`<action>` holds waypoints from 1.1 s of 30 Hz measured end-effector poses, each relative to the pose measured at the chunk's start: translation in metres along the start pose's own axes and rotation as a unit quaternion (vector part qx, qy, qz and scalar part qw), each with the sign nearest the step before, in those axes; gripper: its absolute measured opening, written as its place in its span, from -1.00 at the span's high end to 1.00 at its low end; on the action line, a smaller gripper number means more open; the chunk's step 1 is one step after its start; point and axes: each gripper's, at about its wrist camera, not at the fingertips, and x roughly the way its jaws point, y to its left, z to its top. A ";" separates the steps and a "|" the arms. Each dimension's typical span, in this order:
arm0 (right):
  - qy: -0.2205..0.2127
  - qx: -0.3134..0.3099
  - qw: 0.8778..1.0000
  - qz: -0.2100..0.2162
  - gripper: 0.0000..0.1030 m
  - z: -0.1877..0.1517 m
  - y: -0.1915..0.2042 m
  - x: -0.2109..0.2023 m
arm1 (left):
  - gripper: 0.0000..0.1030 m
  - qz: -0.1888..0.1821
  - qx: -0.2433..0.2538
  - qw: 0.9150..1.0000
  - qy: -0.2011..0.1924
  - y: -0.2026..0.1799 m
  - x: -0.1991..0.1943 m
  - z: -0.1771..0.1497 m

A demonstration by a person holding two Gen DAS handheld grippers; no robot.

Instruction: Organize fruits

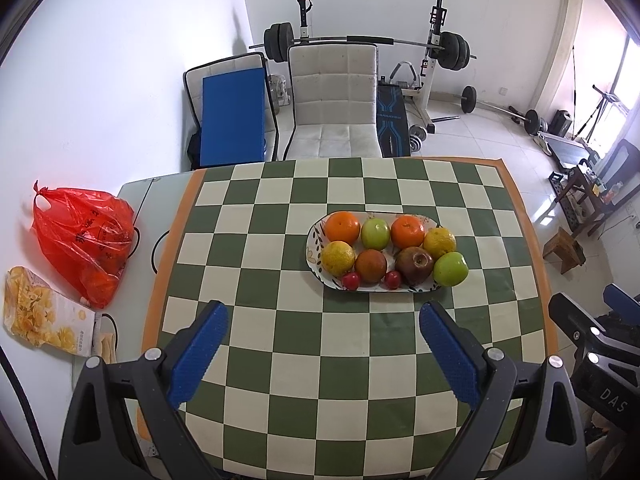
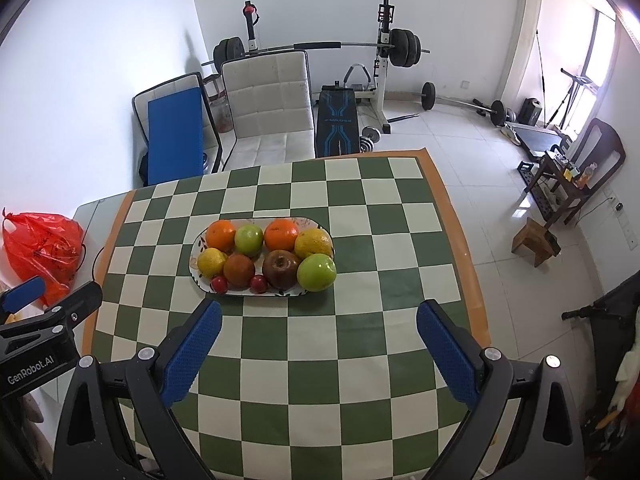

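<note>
An oval patterned plate [image 1: 314, 240] [image 2: 195, 256] sits on the green-and-cream checkered tablecloth [image 1: 280, 360] [image 2: 320, 340]. It holds several fruits: oranges [image 1: 342, 227] [image 2: 221, 235], green apples [image 1: 451, 268] [image 2: 316, 272], yellow citrus [image 1: 338, 258] [image 2: 212, 262], a dark red apple [image 1: 415, 265] [image 2: 282, 269] and small red fruits [image 1: 351, 281] [image 2: 219, 284]. My left gripper [image 1: 324, 322] is open and empty, held above the cloth in front of the plate. My right gripper [image 2: 320, 320] is open and empty, in front and right of the plate.
A red plastic bag [image 1: 86, 240] [image 2: 40, 248] and a yellow snack packet [image 1: 40, 314] lie on the table's left side. A white chair [image 1: 334, 96] [image 2: 268, 108] stands behind the table. Gym equipment [image 1: 440, 52] fills the back of the room.
</note>
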 end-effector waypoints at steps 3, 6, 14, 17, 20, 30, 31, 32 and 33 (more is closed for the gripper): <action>0.000 0.000 1.000 0.000 -0.94 0.000 0.000 0.001 | -0.90 0.000 0.000 1.000 0.001 0.000 0.000 0.000; 0.000 0.000 1.000 0.000 -0.94 0.000 0.000 0.000 | -0.90 0.000 0.000 1.000 0.000 0.000 0.000 0.000; -0.001 -0.001 1.000 0.001 -0.94 0.001 0.000 0.003 | -0.91 -0.002 0.006 1.000 0.002 -0.001 0.004 0.000; 0.000 0.003 1.000 0.005 -0.94 0.001 0.000 0.002 | -1.00 -0.005 0.006 1.000 0.003 0.000 0.006 -0.001; -0.002 0.003 1.000 0.001 -0.94 -0.001 0.002 0.003 | -1.00 -0.008 0.004 1.000 0.001 0.002 0.006 -0.003; -0.001 0.004 1.000 0.000 -0.95 -0.003 0.003 0.003 | -1.00 -0.008 0.005 1.000 -0.005 0.003 0.001 -0.005; -0.001 0.004 1.000 0.000 -0.95 -0.003 0.004 0.003 | -1.00 -0.008 0.006 1.000 -0.006 0.003 0.001 -0.005; -0.002 0.003 1.000 -0.001 -0.95 -0.003 0.004 0.002 | -1.00 -0.009 0.005 1.000 -0.006 0.003 0.000 -0.005; -0.003 0.003 1.000 -0.001 -0.96 -0.003 0.004 0.002 | -1.00 -0.009 0.005 1.000 -0.006 0.003 0.000 -0.005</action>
